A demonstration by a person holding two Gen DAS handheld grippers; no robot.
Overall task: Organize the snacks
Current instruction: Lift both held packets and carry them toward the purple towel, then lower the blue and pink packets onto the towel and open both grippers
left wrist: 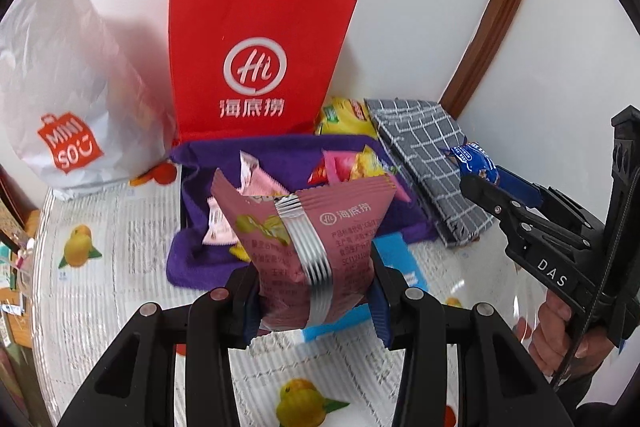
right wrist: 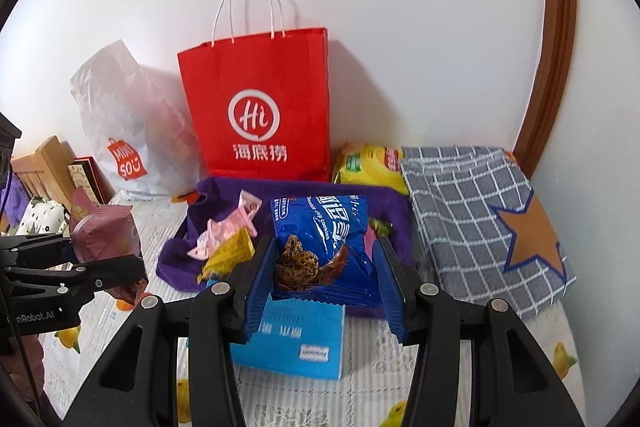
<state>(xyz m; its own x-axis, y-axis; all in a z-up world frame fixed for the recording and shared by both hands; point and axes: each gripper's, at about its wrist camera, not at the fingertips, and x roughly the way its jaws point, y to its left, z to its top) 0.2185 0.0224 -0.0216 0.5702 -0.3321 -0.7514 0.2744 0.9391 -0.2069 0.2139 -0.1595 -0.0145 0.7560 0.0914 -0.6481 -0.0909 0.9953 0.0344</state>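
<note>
Both grippers are clamped on snacks above the purple cloth point(right wrist: 384, 203), left gripper point(left wrist: 314, 311) pinching the pink packet point(left wrist: 308, 235), right gripper point(right wrist: 320, 287) the blue cookie bag point(right wrist: 320, 227), whose slick film could slip free.

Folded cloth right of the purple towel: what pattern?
Grey with white grid checks; clearest in the right wrist view.

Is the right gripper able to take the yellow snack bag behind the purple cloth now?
Probably not yet. The right gripper is shut on the blue cookie packet, so its jaws are occupied. The yellow snack bag lies uncovered between the red paper bag and the checked cloth.
</note>
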